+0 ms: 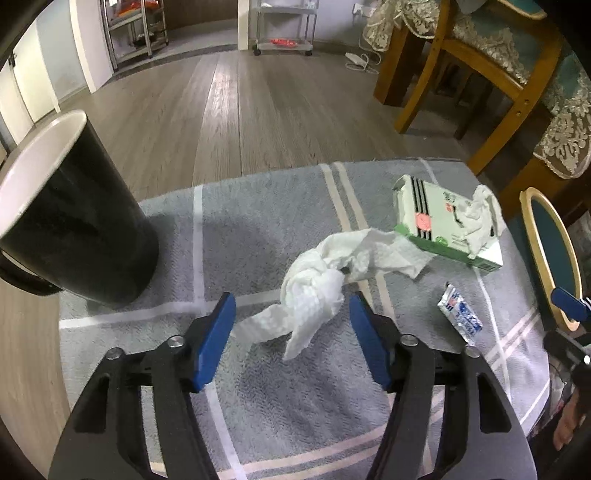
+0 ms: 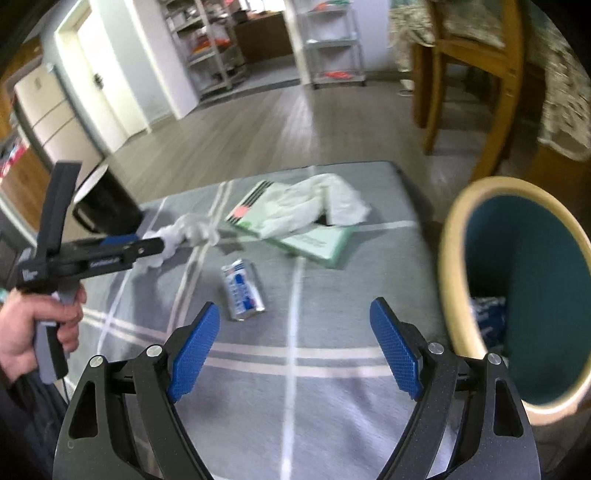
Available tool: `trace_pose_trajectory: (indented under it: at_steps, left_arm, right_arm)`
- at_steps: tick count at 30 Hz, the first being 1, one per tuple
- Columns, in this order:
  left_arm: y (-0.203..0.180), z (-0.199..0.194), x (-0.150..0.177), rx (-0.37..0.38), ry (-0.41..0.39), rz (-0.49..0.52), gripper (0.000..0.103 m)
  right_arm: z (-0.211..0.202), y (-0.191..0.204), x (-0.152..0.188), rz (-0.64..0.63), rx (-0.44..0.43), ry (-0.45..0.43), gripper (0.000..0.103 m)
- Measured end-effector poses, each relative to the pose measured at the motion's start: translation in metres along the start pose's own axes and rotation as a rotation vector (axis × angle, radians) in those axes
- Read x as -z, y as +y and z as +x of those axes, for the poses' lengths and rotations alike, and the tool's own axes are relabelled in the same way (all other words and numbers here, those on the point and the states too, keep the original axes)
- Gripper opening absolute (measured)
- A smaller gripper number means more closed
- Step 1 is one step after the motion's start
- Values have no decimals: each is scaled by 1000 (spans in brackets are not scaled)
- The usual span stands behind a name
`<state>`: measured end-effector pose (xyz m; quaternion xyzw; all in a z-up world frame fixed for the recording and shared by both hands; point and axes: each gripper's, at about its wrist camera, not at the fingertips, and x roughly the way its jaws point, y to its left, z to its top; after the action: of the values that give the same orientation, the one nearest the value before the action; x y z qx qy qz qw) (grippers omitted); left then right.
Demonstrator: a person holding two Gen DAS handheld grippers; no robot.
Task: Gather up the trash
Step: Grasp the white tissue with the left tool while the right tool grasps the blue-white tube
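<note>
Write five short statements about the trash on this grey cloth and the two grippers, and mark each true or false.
1. The left gripper is clamped shut on the crumpled tissue. False: its jaws are apart, with the tissue between the blue pads.
2. The right gripper holds nothing. True.
3. The foil wrapper lies inside the black bin. False: it lies on the grey cloth.
4. A white tissue lies on the green tissue box. True.
5. The black bin lies tipped over. False: it stands upright.

Grey plank floor [image 1: 221,110]; wire shelves [image 1: 284,26] at 12 o'clock; wooden chair [image 1: 480,74] at 2 o'clock.
</note>
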<state>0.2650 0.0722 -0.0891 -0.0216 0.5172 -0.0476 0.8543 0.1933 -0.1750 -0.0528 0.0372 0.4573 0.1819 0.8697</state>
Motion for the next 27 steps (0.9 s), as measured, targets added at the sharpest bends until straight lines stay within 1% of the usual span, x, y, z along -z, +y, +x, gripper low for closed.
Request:
trace_pose_trajectory:
  at_steps: [1, 3, 4, 6, 7, 8, 11, 14, 17, 19, 20, 22, 23, 24, 27]
  left_arm:
    - [1, 3, 1, 4, 11, -8, 53]
    - [2, 5, 2, 13, 19, -17, 46]
    - [2, 5, 3, 15, 21, -16, 40]
    - [1, 5, 4, 28, 20, -8, 32]
    - [0, 5, 5, 33, 23, -1, 23]
    - [-1, 3, 6, 34, 22, 4, 20]
    - [1, -2, 8, 42, 18, -5, 17]
    - [5, -6, 10, 54, 11, -28, 16]
    - [6, -11, 11, 62, 4, -41, 16]
    - [5, -14, 12, 66, -1, -40, 16]
    - [4, -16, 13, 67, -4, -36, 16]
    - [1, -21, 16, 70, -10, -26, 15]
    - [1, -23, 17, 70, -12, -22, 15]
    - [0, -25, 17, 71, -13, -16, 15]
    - [-4, -30, 20, 75, -21, -10, 14]
  right_arm:
    - [6, 6, -1, -19, -5, 7, 84]
    - [14, 13, -3, -42, -11, 17, 84]
    - [17, 17, -4, -53, -14, 21, 84]
    - [26, 25, -6, -78, -23, 29, 84]
    - [30, 29, -7, -89, -27, 32, 84]
    - [36, 34, -8, -108, -32, 37, 84]
    - [49, 45, -11, -157, -27, 47, 83]
    - [61, 52, -12, -193, -10, 57, 78]
    - [69, 56, -11, -218, 19, 60, 70]
    - [73, 55, -10, -220, 31, 68, 60]
    - [76, 55, -9, -218, 32, 72, 57]
    - [78, 54, -7, -215, 28, 80, 41]
    - [76, 54, -5, -220, 31, 71, 36]
    - [76, 54, -4, -222, 28, 73, 34]
    - [71, 51, -2, -212, 14, 77, 32]
